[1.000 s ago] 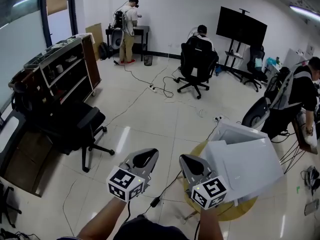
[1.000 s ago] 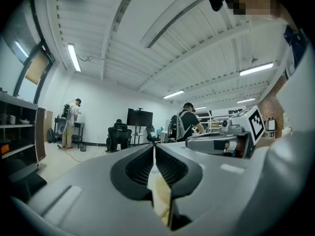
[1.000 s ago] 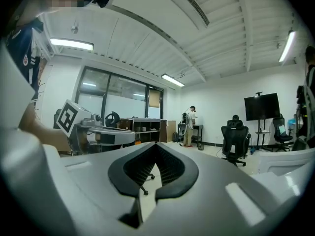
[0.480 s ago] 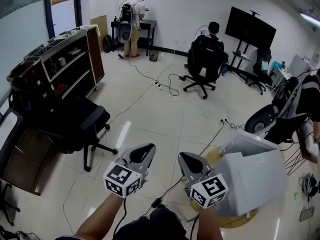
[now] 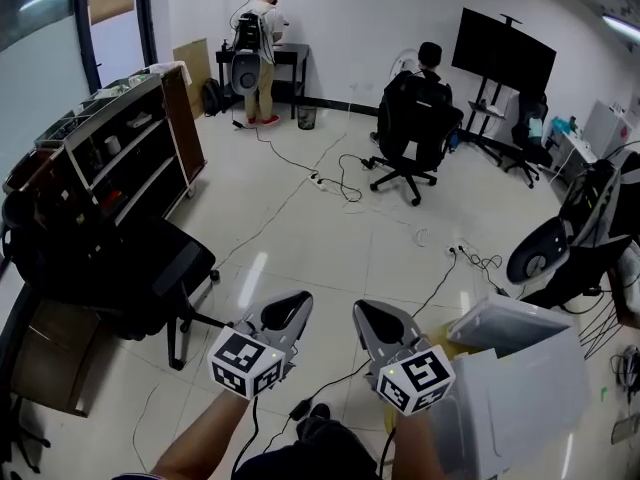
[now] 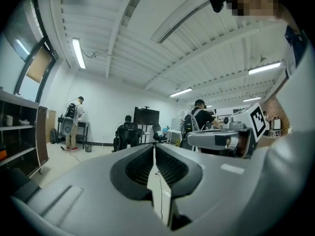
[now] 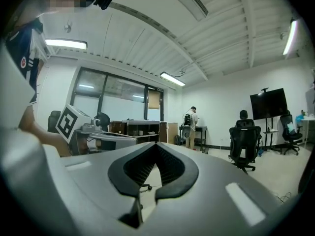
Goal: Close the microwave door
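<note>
A white box-shaped appliance [image 5: 515, 383], seemingly the microwave, fills the lower right corner of the head view; its door and front do not show from here. It rests on a round yellow table [image 5: 452, 347]. My right gripper [image 5: 366, 311] hangs just left of it, jaws shut on nothing. My left gripper [image 5: 294, 302] is beside it, also shut and empty. Both point out over the floor. In the left gripper view the jaws [image 6: 155, 145] meet at the tips; in the right gripper view the jaws [image 7: 156, 144] do the same.
A black office chair [image 5: 140, 268] stands at the left before a dark shelf unit [image 5: 120, 138]. Cables [image 5: 330, 173] trail across the floor. One person sits in a chair [image 5: 420, 118], another stands at a desk [image 5: 262, 48]. More chairs [image 5: 560, 253] crowd the right.
The head view has swung away from the white appliance, which has slid toward the lower right corner. Both grippers keep their place in view and stay shut.
</note>
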Demonstrator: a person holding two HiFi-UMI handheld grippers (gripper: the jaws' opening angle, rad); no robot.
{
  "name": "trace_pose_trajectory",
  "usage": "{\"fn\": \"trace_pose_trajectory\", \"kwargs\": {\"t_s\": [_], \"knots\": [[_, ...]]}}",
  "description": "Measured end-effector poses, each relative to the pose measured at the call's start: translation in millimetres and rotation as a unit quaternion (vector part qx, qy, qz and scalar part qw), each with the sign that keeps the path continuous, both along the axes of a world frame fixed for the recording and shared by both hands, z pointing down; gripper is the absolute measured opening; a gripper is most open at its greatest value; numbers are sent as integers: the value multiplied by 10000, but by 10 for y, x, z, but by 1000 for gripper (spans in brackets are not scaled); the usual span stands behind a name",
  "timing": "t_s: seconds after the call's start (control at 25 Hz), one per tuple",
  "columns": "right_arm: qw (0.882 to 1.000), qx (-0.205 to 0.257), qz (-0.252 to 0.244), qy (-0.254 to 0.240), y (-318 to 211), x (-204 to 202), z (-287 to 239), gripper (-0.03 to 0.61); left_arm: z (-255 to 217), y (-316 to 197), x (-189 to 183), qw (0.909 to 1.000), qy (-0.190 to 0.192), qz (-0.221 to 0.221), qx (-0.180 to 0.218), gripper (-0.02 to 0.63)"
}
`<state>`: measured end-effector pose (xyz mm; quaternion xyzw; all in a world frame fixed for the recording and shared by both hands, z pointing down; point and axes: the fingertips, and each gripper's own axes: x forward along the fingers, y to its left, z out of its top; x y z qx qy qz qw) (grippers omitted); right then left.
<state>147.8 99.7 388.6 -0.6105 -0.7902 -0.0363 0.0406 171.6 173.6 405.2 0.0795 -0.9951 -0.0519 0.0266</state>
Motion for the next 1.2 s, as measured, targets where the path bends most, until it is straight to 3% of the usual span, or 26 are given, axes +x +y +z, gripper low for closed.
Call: {"fn": "trace_pose_trajectory", "kwargs": {"t_s": [0.24, 0.76, 1.2], "knots": [[9997, -5, 204, -127, 149, -739, -58, 2, -73, 110, -744, 9999, -18, 111, -51, 25], [9978, 25, 636, -182, 406, -1739, -72, 2, -121, 407, -1753, 9988, -144, 458, -78, 25], [9809, 4, 1931, -224, 787, -2723, -106, 2, -87, 903, -2908, 9859, -145, 1666, -53, 25]]}}
